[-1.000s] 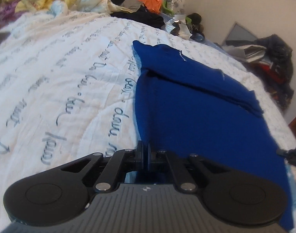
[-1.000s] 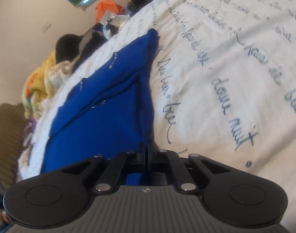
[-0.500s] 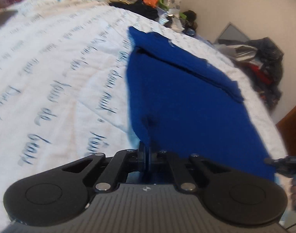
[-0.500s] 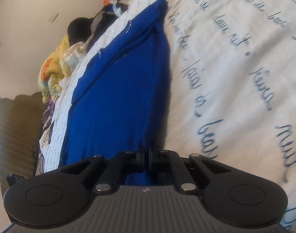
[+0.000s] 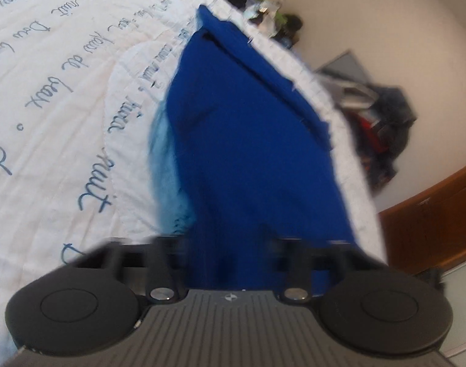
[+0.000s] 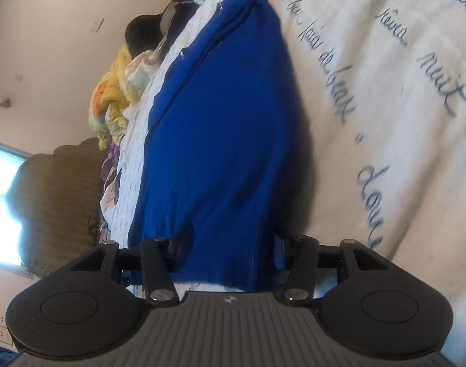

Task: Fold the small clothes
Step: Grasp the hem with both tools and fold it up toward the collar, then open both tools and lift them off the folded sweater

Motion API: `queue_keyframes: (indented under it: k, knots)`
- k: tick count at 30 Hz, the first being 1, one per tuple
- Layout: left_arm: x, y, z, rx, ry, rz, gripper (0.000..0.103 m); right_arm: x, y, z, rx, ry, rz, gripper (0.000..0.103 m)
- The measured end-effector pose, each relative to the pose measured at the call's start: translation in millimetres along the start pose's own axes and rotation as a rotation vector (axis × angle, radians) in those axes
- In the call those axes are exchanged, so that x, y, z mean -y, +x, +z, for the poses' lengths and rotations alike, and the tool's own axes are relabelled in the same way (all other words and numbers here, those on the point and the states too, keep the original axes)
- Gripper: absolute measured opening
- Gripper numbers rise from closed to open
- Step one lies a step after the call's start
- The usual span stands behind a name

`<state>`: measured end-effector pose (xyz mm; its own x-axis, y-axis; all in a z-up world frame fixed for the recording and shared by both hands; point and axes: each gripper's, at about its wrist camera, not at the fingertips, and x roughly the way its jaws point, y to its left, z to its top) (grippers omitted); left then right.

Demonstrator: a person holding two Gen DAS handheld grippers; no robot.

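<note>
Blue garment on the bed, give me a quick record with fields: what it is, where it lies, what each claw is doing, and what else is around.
item: blue garment, a folded band along its far edge
surface: white bedspread printed with blue handwriting
left claw: open, blue cloth between the jaws, image blurred
right claw: open, blue cloth between the jaws
background: yellow bedding pile, dark clothes heap by the wall
fold state: one band turned over, the rest spread out

— Where does the garment (image 5: pixel 251 153) lie from my left claw (image 5: pixel 230 253)?
— On the bed (image 5: pixel 64 107), stretching away ahead of it, near end between my fingers.
— And from my right claw (image 6: pixel 227 250)?
— Same, ahead. A clothes heap (image 6: pixel 116 91) sits beyond its far left, by the headboard (image 6: pixel 58 195).
</note>
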<state>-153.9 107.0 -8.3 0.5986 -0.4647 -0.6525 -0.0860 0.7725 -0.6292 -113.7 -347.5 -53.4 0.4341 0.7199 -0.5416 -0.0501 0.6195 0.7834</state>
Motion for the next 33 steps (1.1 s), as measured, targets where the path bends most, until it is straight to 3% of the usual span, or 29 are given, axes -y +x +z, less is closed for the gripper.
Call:
queue_keyframes:
  k: [1,3,5,8,11,13,15,17,18,19,21,23,25,26,27,28,33]
  knots:
    - [-3,3,2,-0.007,-0.007,0.006,0.01,-1,2,-2,-0.025,-0.027,-0.044,0.004]
    - [-4,-2,6,-0.002,0.033,0.044,0.01,2,-7,-4,-0.015,-0.045,-0.045,0.004]
    - [-3,-9,9,-0.007,0.101,0.093,0.01,6,-26,-2,0.014,-0.068,-0.109,0.004]
    - [-8,-11,6,-0.001,0.145,0.075,0.011,10,-37,-6,0.025,-0.122,-0.117,0.003]
    - [1,-18,11,0.024,0.199,0.116,0.015,0,-33,1,-0.002,-0.136,-0.152,0.006]
    - [17,-30,23,0.104,0.266,0.162,0.037,-10,-44,16,0.049,-0.108,-0.238,0.014]
    - [43,-31,37,0.217,0.357,0.19,0.075,-38,-42,34,0.184,-0.179,-0.287,0.021]
    - [73,-9,52,0.301,0.439,0.189,0.087,-65,-22,56,0.26,-0.267,-0.324,0.046]
    - [88,10,59,0.323,0.475,0.187,0.087,-80,-3,68,0.286,-0.319,-0.338,0.064]
    - [99,34,66,0.319,0.491,0.208,0.085,-93,20,78,0.304,-0.381,-0.34,0.073]
    - [114,88,79,0.269,0.511,0.249,0.077,-112,74,98,0.289,-0.468,-0.359,0.073]
    - [120,132,84,0.216,0.527,0.317,0.068,-121,124,117,0.243,-0.507,-0.442,0.073]
    - [118,156,77,0.21,0.591,0.351,0.082,-120,157,123,0.238,-0.52,-0.543,0.073]
    - [113,161,66,0.231,0.654,0.397,0.103,-123,163,115,0.302,-0.568,-0.592,0.077]
    - [111,160,67,0.238,0.632,0.402,0.103,-120,168,109,0.327,-0.581,-0.633,0.089]
    - [104,158,70,0.223,0.602,0.378,0.103,-116,166,100,0.361,-0.588,-0.629,0.095]
    - [97,153,71,0.222,0.609,0.362,0.103,-112,136,72,0.333,-0.564,-0.654,0.103]
